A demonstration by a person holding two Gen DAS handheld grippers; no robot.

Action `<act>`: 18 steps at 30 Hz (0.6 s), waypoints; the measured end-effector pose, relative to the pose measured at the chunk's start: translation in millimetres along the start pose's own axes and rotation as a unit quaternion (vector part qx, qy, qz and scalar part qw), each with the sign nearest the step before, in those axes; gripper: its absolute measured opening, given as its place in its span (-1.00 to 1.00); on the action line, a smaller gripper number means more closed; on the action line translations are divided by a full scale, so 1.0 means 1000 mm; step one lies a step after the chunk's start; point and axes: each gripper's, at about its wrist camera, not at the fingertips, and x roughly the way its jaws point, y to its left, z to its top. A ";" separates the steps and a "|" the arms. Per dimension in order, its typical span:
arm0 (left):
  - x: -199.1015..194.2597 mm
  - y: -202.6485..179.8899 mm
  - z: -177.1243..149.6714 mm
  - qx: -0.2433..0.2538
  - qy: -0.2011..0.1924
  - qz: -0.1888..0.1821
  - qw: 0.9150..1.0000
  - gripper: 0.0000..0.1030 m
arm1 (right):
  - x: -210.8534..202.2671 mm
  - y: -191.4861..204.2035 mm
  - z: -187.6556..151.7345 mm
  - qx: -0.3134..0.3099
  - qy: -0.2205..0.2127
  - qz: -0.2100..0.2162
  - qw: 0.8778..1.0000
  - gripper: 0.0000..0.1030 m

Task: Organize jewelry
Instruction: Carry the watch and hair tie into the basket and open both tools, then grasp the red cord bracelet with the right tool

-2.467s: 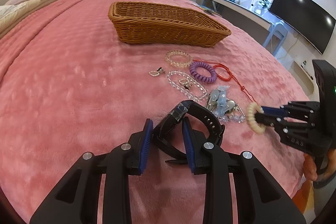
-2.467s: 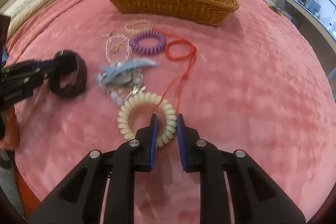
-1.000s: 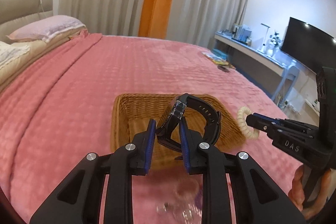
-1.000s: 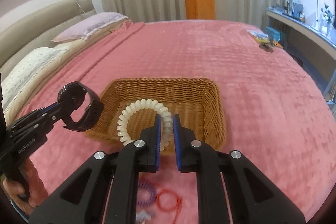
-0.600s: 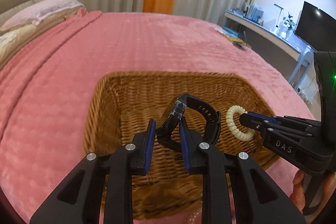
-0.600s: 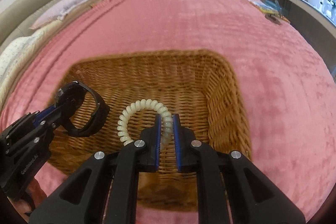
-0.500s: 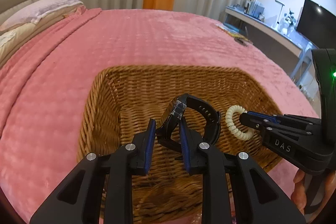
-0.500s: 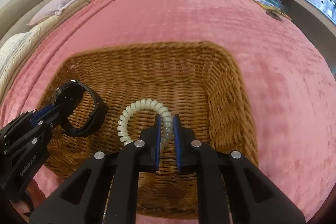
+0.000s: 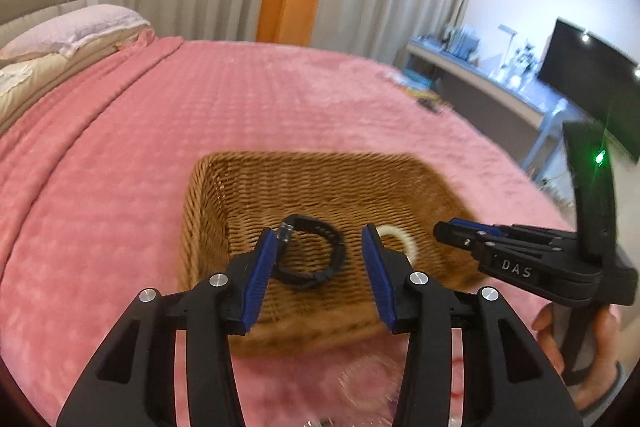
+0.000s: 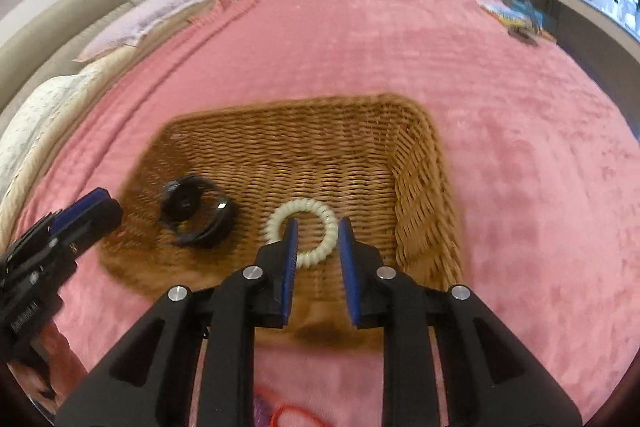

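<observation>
A wicker basket (image 9: 224, 187) (image 10: 420, 163) sits on the pink bedspread. A black watch (image 9: 312, 255) (image 10: 196, 211) lies on the basket floor at its left. A cream coil hair tie (image 10: 304, 227) (image 9: 404, 239) lies beside it to the right. My left gripper (image 9: 320, 255) is open and empty, above the watch; it also shows in the right wrist view (image 10: 86, 213). My right gripper (image 10: 318, 243) is open and empty, above the coil tie; it shows in the left wrist view (image 9: 456, 231) too.
A red cord (image 10: 292, 415) and a purple coil tie (image 10: 262, 411) lie on the bedspread in front of the basket. Pillows (image 9: 72, 31) lie at the far left. A desk (image 9: 500, 83) with a monitor (image 9: 592, 75) stands to the right.
Both grippers have opened and let go; the watch and the cream coil tie have dropped onto the basket floor. Both grippers have pulled back and up from the basket.
</observation>
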 end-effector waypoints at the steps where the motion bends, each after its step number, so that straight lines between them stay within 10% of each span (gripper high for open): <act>1: -0.013 -0.001 -0.002 -0.001 -0.009 -0.008 1.000 -0.15 | -0.013 0.002 -0.005 -0.006 -0.010 0.002 1.000 -0.57; 10: -0.080 -0.004 -0.055 -0.002 -0.029 -0.046 0.999 -0.12 | -0.077 0.000 -0.077 -0.025 -0.058 0.012 0.998 -0.37; 18: -0.042 0.020 -0.103 -0.050 0.062 -0.038 0.996 -0.12 | -0.039 -0.019 -0.119 0.014 -0.012 0.020 1.000 -0.22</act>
